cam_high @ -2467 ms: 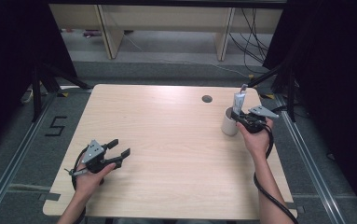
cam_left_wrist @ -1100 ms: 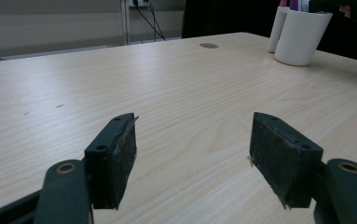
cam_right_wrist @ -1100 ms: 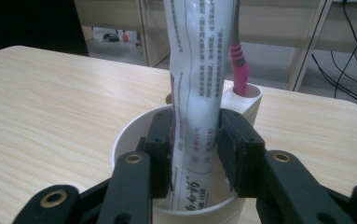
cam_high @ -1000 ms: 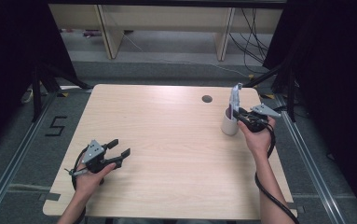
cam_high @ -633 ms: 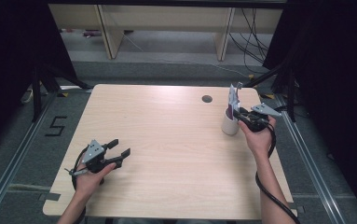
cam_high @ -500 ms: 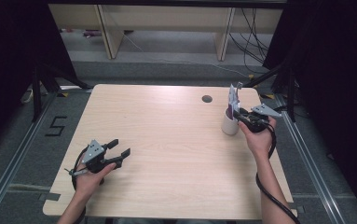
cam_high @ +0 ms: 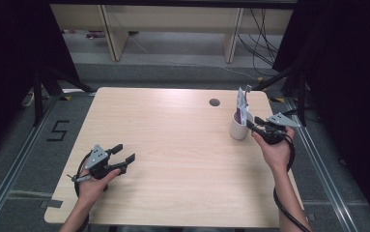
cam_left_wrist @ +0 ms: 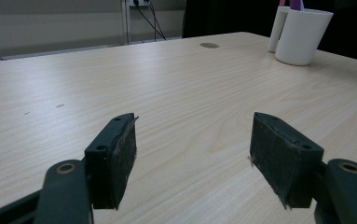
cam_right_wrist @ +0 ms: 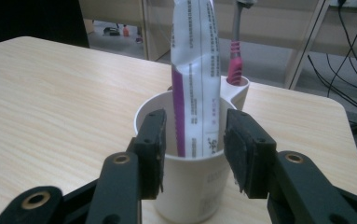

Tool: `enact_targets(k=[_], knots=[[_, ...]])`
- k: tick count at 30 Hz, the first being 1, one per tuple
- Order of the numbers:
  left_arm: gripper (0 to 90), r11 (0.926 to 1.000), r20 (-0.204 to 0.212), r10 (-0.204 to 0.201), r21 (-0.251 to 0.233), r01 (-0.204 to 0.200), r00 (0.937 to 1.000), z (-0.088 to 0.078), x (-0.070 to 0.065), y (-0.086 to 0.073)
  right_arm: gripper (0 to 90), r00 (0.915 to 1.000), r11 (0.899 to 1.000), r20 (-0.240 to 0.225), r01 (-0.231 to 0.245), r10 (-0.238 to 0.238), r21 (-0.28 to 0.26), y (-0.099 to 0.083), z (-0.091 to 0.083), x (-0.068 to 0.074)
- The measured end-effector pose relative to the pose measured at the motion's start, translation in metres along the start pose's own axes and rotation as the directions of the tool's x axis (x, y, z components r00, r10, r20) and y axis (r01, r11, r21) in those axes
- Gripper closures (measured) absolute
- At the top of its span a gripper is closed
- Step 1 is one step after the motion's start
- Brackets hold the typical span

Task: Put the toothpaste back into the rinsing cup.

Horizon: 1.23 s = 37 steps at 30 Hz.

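1 tube (cam_right_wrist: 197,74) stands upright in the white cup (cam_right_wrist: 185,196) near the table's (cam_high: 173,145) far right edge, a toothbrush (cam_right_wrist: 235,60) in the cup's side holder. Right gripper (cam_right_wrist: 192,149) jaws have just been opening, part open, flanking the tube just short of the cup, gripping nothing. Left gripper (cam_left_wrist: 192,158) wide open, empty, near-left on the table.

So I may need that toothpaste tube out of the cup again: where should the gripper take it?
Grip the toothpaste tube on its flat faces above the cup rim, coming from above. It stands nearly upright with only the upper part exposed. Mind the toothbrush in the side holder behind.
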State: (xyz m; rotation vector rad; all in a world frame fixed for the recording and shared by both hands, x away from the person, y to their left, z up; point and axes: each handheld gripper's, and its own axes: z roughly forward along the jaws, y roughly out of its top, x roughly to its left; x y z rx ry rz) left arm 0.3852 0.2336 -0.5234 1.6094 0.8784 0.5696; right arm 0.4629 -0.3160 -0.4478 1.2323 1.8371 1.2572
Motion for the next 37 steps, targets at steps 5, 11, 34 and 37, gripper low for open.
enact_targets(k=[5,11,34,37], knots=[[30.9,1.0,-0.002,0.0,0.0,0.0,1.0,0.0,0.0,0.0,55.4,0.9999,1.0,-0.007,-0.013,0.013,0.004,-0.006,-0.013,0.001],[30.8,1.0,-0.003,0.002,-0.001,-0.002,1.0,0.0,0.0,0.0,53.6,1.0,1.0,0.0,0.001,-0.001,0.002,-0.017,-0.025,0.001],[30.4,0.9997,-0.024,0.023,-0.003,-0.023,0.9995,-0.002,-0.004,-0.001,47.3,0.9999,1.0,-0.011,-0.012,0.011,-0.025,-0.078,-0.056,0.025],[30.5,0.9995,-0.026,0.032,-0.004,-0.032,0.9992,-0.002,-0.005,-0.001,46.8,0.9991,0.998,-0.017,-0.04,0.04,-0.04,-0.078,-0.058,0.027]])
